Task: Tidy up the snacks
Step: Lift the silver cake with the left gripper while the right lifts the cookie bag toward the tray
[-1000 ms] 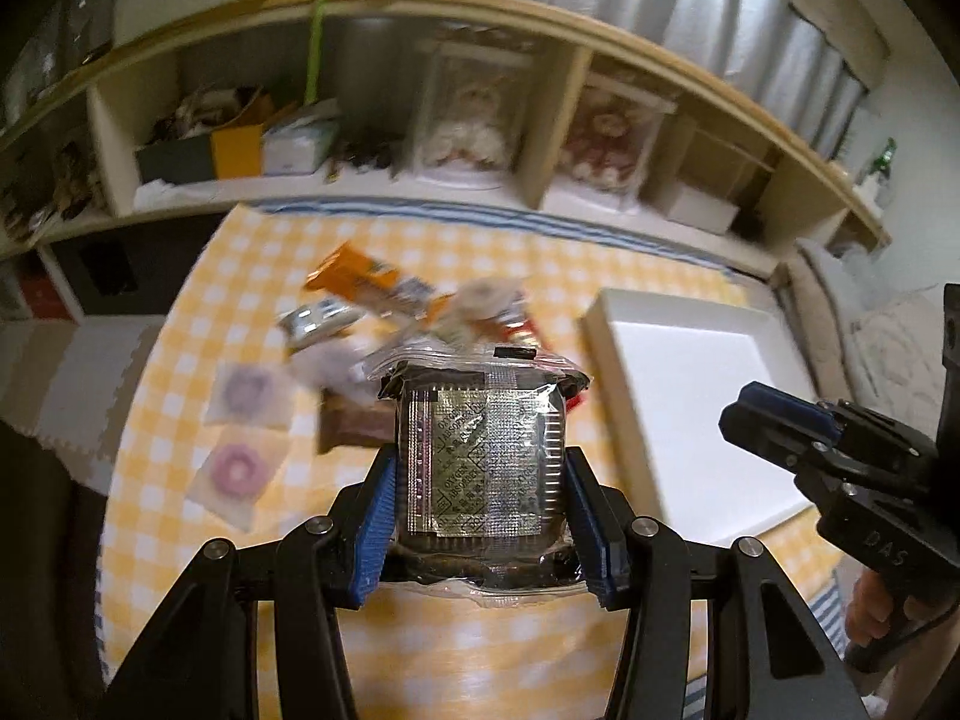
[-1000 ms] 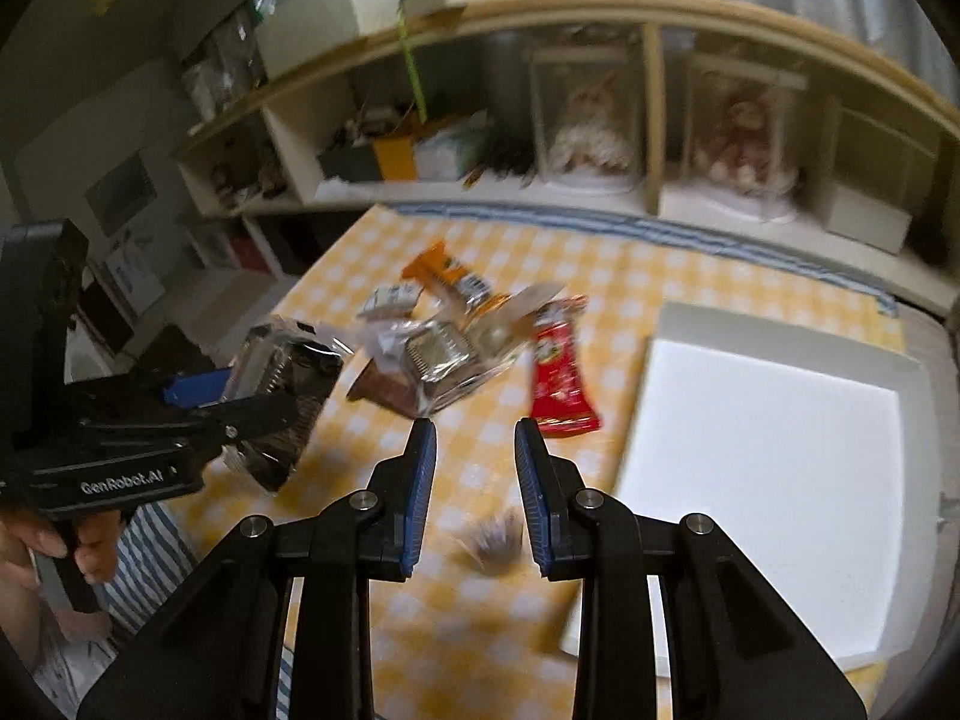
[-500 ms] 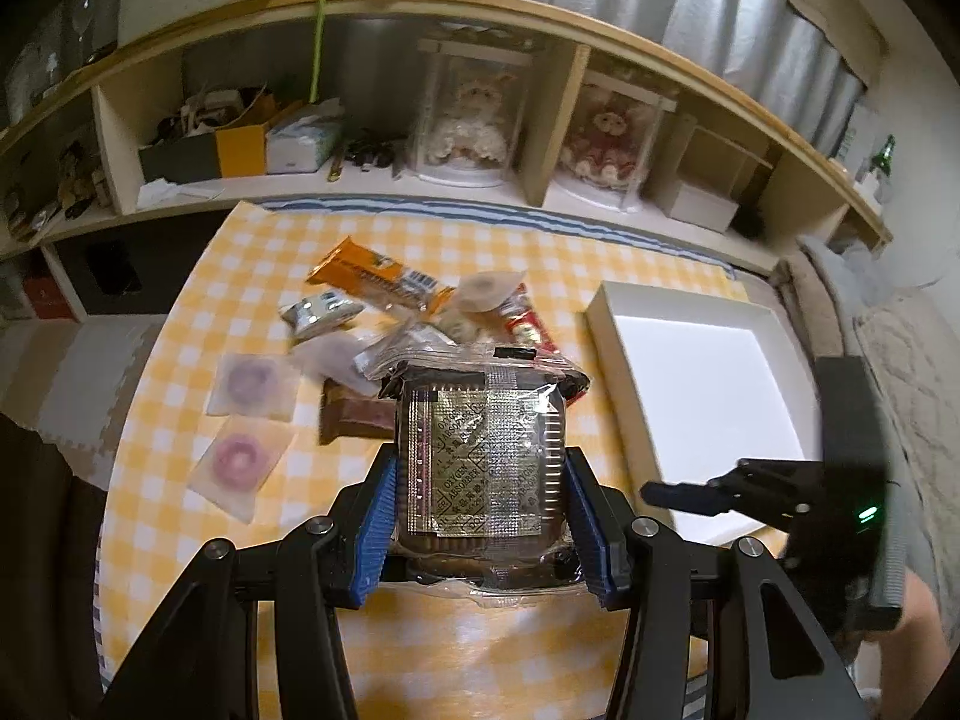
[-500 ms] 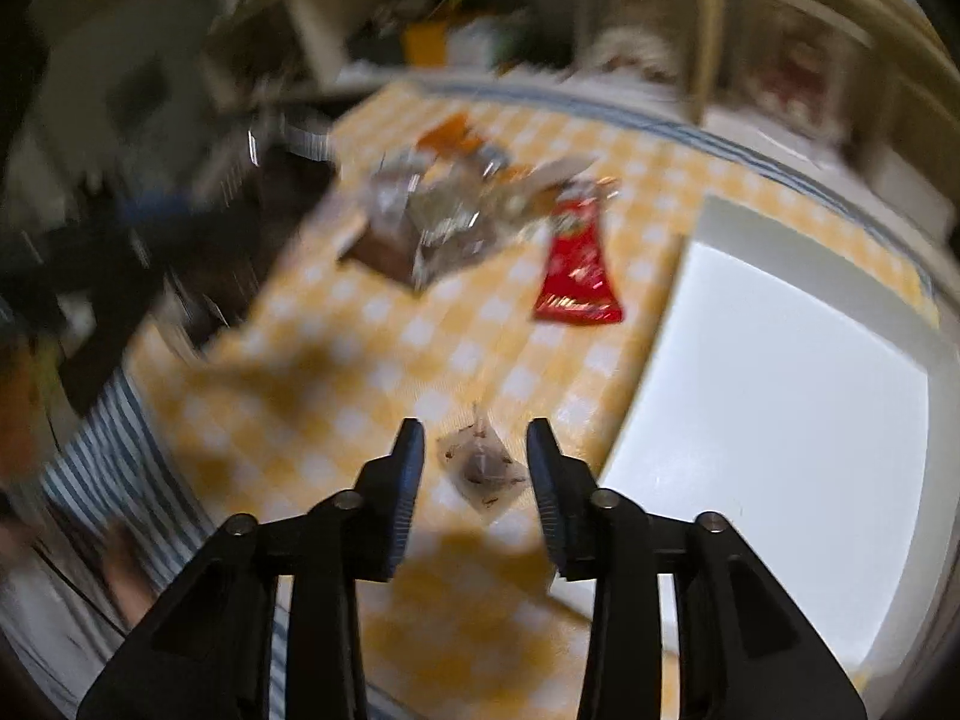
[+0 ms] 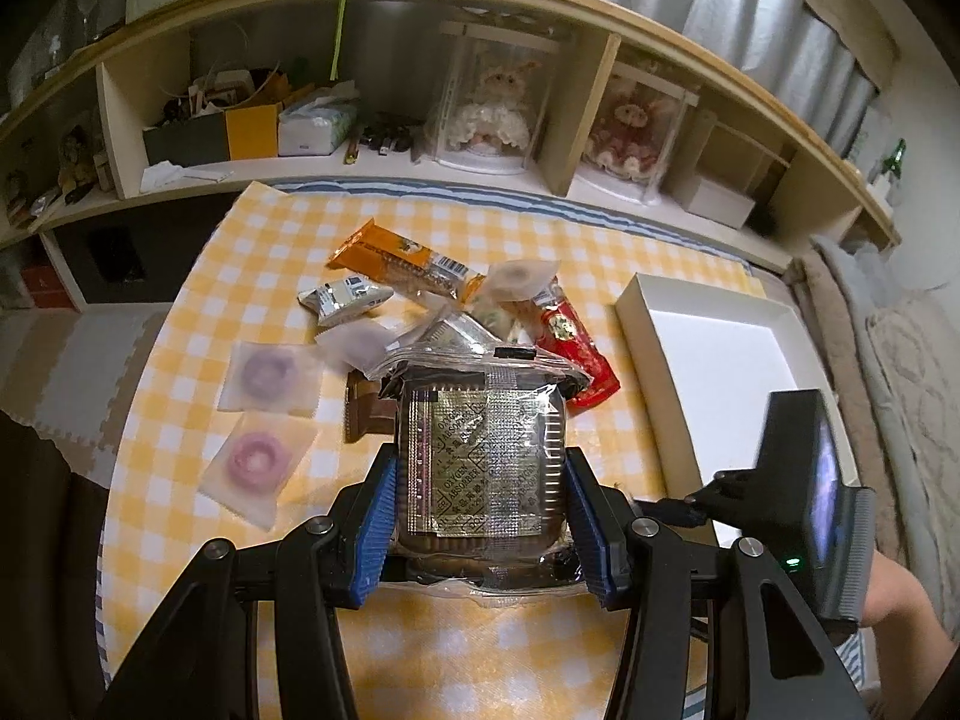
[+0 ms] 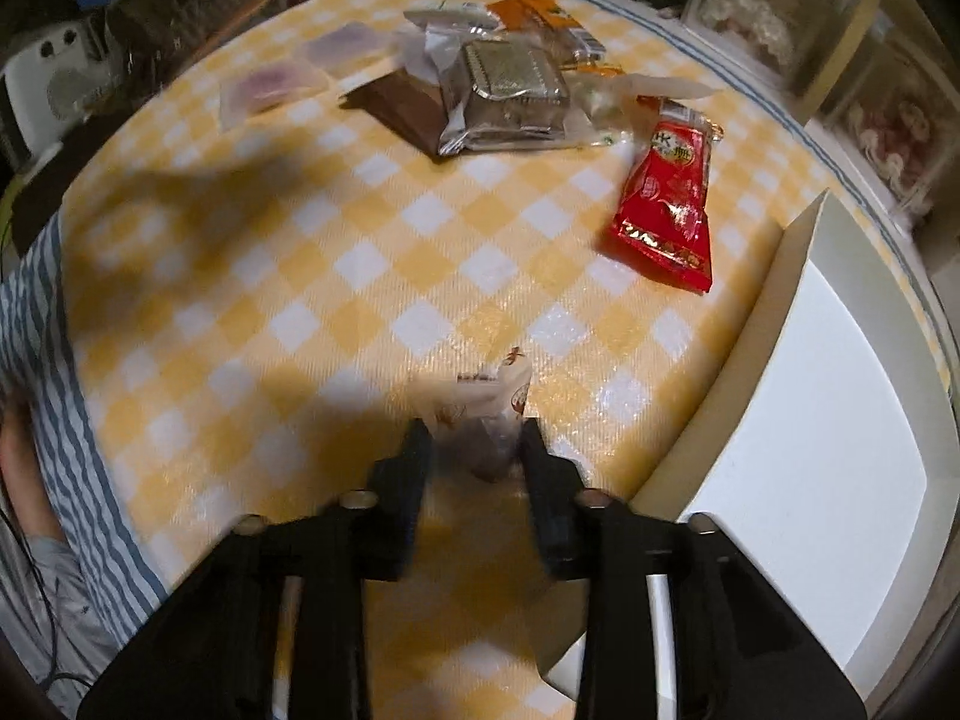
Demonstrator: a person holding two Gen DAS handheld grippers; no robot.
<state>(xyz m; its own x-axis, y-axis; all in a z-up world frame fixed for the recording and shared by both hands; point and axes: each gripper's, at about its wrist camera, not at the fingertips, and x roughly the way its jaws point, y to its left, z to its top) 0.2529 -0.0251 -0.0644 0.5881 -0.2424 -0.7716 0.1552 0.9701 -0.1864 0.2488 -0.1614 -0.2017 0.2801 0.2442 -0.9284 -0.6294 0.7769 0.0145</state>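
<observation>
My left gripper (image 5: pixel 483 474) is shut on a clear cookie pack (image 5: pixel 483 468) with a silver oxygen-absorber sachet, held above the yellow checked table. My right gripper (image 6: pixel 475 438) is open, low over the table, its fingers on either side of a small clear-wrapped sweet (image 6: pixel 483 420) that lies beside the white box (image 6: pixel 828 396). A pile of snacks lies further back: a red packet (image 6: pixel 669 198), a silver-wrapped pack (image 6: pixel 516 96), a brown bar (image 6: pixel 396 105), an orange bar (image 5: pixel 402 261) and two ring-sweet packets (image 5: pixel 255 465).
The white box (image 5: pixel 714 372) is open at the table's right. A wooden shelf (image 5: pixel 564 126) with dolls in cases and boxes runs behind the table. A person's striped sleeve (image 6: pixel 36 324) is at the left edge.
My right gripper has swung down and forward, so the small wrapped sweet now sits between its fingers. My left gripper still holds the cookie pack, almost unmoved.
</observation>
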